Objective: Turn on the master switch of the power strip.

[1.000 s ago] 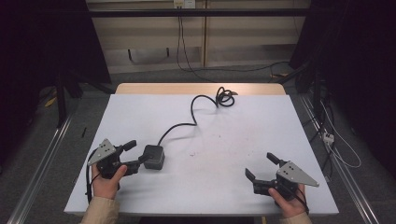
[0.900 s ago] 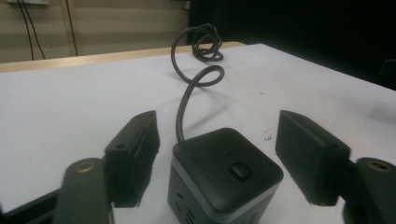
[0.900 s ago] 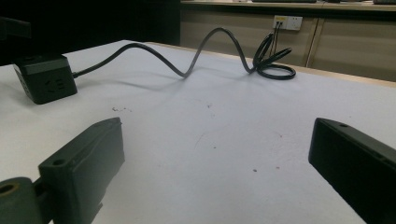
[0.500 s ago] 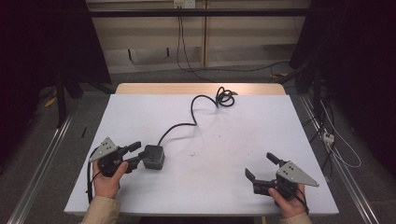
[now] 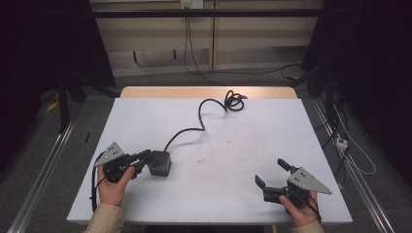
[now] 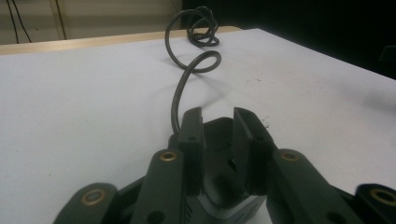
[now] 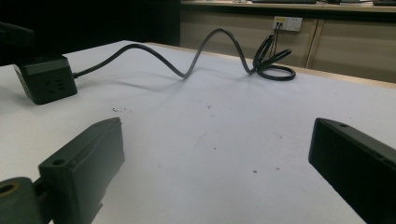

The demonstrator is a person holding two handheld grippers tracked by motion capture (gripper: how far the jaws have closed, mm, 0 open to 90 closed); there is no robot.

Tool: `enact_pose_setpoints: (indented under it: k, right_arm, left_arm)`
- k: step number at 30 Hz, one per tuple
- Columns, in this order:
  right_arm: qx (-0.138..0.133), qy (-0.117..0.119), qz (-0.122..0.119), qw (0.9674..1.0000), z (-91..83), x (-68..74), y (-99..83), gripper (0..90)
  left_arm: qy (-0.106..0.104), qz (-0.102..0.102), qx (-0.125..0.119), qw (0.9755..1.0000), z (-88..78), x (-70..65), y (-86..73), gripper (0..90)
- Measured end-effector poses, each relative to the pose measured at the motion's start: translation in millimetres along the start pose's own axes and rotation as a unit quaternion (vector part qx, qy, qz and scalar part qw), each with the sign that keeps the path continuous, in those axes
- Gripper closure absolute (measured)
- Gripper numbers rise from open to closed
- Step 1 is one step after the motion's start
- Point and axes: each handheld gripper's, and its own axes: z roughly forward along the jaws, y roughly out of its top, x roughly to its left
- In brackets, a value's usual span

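A black power cube point(image 5: 159, 163) with sockets on its side lies on the white table point(image 5: 243, 141) at the front left. Its black cable point(image 5: 201, 114) snakes back to a coil point(image 5: 234, 102) near the far edge. My left gripper point(image 5: 144, 161) reaches at the cube from the left. Its jaws have just been closing, and in the left gripper view the cube point(image 6: 217, 154) sits between them with the left gripper point(image 6: 218, 126) pads pressed against its sides. My right gripper point(image 5: 270, 172) rests at the front right, open, with bare table between its right gripper point(image 7: 217, 140) jaws. The cube point(image 7: 46, 84) shows far off to its left.
The cable point(image 7: 187, 70) arches up off the table in loops. A wall socket point(image 7: 287, 22) sits on the cabinet front behind the table. Metal floor rails point(image 5: 43, 170) run along both sides, and a white plug strip point(image 5: 341, 141) lies on the floor at right.
The left gripper's jaws have narrowed from wide apart to tight around the power cube. Both hands and the cube have stayed where they were.
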Motion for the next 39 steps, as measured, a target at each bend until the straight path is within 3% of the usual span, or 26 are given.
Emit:
enact_pose_setpoints:
  k: [6, 19, 39]
  right_arm:
    - [0.000, 0.000, 0.000, 1.0000, -0.1, -0.2, 0.0, 2.9]
    - [-0.001, 0.000, -0.001, 1.0000, -0.2, -0.4, 0.3, 2.9]
    - [-0.002, -0.001, -0.001, 1.0000, -0.2, -0.3, 0.5, 2.8]
  left_arm:
    - [-0.006, 0.006, 0.006, 0.9999, 0.2, -1.5, 1.0, 81.1]
    - [-0.023, 0.000, 0.011, 0.9997, 1.8, -2.8, 0.7, 90.0]
    - [-0.033, 0.007, 0.029, 0.9990, 4.0, -5.9, 2.0, 90.0]
